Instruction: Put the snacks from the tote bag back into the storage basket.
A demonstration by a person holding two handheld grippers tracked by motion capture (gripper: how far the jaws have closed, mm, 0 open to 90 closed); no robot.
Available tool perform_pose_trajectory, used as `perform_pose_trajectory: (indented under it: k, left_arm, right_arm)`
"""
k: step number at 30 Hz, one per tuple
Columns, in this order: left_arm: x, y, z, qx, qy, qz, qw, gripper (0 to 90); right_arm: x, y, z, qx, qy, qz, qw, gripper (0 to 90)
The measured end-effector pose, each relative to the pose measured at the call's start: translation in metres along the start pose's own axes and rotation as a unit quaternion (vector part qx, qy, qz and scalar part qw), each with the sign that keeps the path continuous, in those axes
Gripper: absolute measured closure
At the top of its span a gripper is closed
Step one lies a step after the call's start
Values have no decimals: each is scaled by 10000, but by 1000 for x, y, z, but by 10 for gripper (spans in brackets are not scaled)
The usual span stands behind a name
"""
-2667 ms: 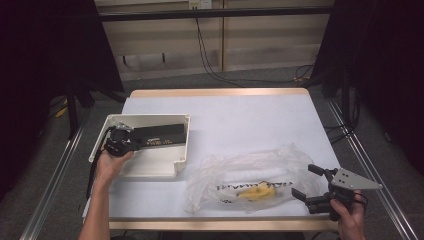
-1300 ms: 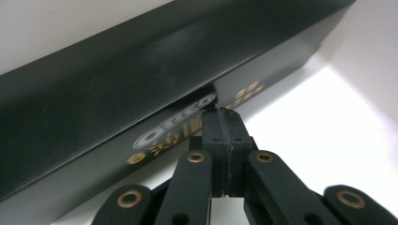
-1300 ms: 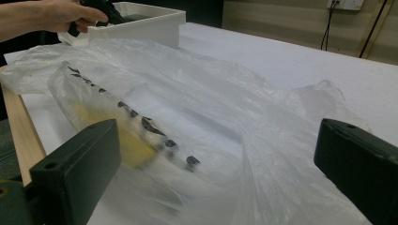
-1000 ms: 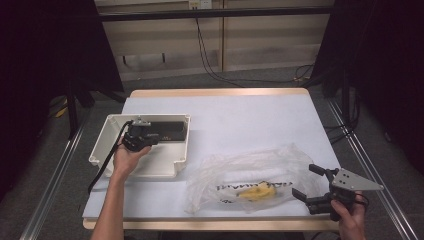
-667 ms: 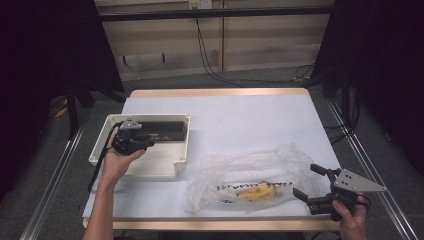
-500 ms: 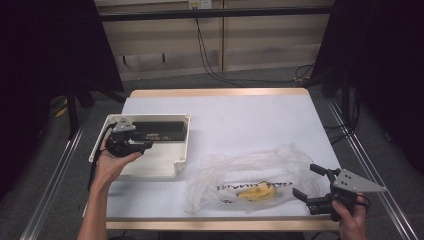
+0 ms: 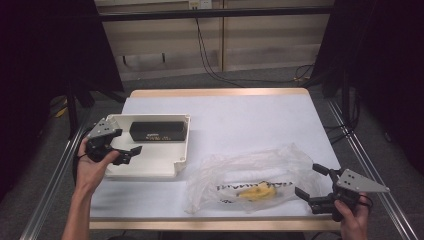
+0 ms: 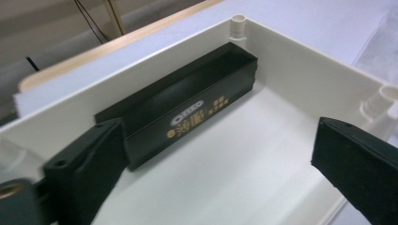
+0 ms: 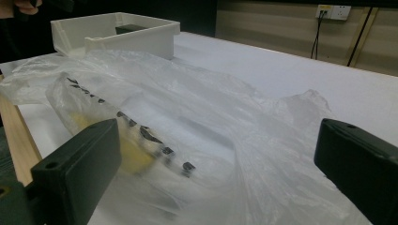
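A long black box (image 7: 157, 131) with gold print lies in the white tray (image 7: 150, 172), against its far wall. My left gripper (image 7: 129, 154) hovers over the tray's left part, drawn back from the box. Its jaws have just been opening and stand wide with nothing between them. In the left gripper view the black box (image 8: 187, 112) lies beyond the left gripper (image 8: 216, 173), inside the tray (image 8: 305, 61). A clear plastic bag (image 7: 250, 170) holding a banana (image 7: 257, 191) lies at the front right. My right gripper (image 7: 311, 181) is open at the bag's right end. In the right gripper view the bag (image 9: 187, 117) lies just ahead of the right gripper (image 9: 216, 178).
The table's wooden front edge (image 7: 210, 224) runs just below the bag. The tray (image 9: 117, 35) stands beyond the bag in the right gripper view. Cables and a wall socket (image 9: 334, 11) are behind the table. Metal rails run along both sides.
The left gripper let go of the black box, opened its jaws and pulled back to the left and up. The box stays in the tray. The right gripper has not moved.
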State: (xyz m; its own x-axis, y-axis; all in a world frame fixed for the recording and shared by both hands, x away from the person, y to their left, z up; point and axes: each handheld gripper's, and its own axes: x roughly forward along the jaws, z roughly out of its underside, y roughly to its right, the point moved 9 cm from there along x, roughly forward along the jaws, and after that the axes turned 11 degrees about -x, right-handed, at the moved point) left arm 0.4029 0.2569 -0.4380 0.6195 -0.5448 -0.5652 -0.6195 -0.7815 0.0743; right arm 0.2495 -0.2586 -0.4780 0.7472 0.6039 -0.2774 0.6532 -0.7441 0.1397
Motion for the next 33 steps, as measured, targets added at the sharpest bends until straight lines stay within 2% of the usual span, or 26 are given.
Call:
perform_pose_trajectory:
  k: [2,4,9,11,13,15,19,20,21,22,23,24,25,27,28,30,31,32,33]
  left_arm:
    - [-11,-2,-2,62,145,-113,9998,26]
    - [-20,-5,-1,-74,189,-96,9997,22]
    - [-37,-26,8,-235,312,-592,9975,22]
    - [-42,-30,13,-381,421,-635,9964,21]
    - [-48,-33,20,-336,409,-724,9960,21]
    - [-53,-36,27,-389,391,-761,9956,22]
    - [-67,-39,38,-255,379,-898,9949,22]
    - [-71,-40,39,-280,410,-951,9942,22]
    - [-75,-41,40,-253,438,-915,9945,22]
    - [-79,-41,40,-134,506,-839,9951,22]
    - [-84,-43,41,30,437,-688,9967,22]
    - [-87,-48,41,-71,426,-618,9972,21]
    - [-92,-53,40,-254,559,-660,9959,21]
    - [-100,-61,40,-492,752,-713,9934,15]
    - [-103,-63,42,-464,796,-755,9929,19]
    - [-105,-64,51,-379,680,-827,9935,21]
    - [-107,-67,55,-312,650,-1024,9921,22]
    - [-109,-69,59,-387,706,-1157,9900,22]
    - [-111,-69,63,-557,741,-1137,9892,23]
  right_arm:
    - [0,0,0,5,10,3,10000,6]
    - [0,-1,0,14,1,-21,10000,5]
    - [1,-2,-1,-22,11,-35,10000,4]
    - [0,-2,0,-7,-19,-55,10000,5]
    - [1,-1,-1,8,6,-16,10000,5]
    - [1,0,0,-11,-9,-12,10000,5]
    - [0,0,-1,33,15,23,10000,4]
    - [0,1,-1,39,12,32,10000,4]
    - [0,1,-1,33,13,44,10000,5]
    - [0,1,-1,34,5,32,10000,4]
    - [0,1,-1,36,7,26,10000,4]
    - [1,1,0,21,1,17,10000,4]
    - [1,1,0,54,-13,36,10000,5]
    - [1,1,0,26,-27,18,10000,5]
    - [1,1,0,16,-21,21,10000,3]
    - [1,1,1,66,-25,40,10000,5]
    - [1,2,2,70,-34,52,10000,5]
    - [1,2,2,71,-47,47,10000,5]
    - [2,1,1,47,-29,51,10000,5]
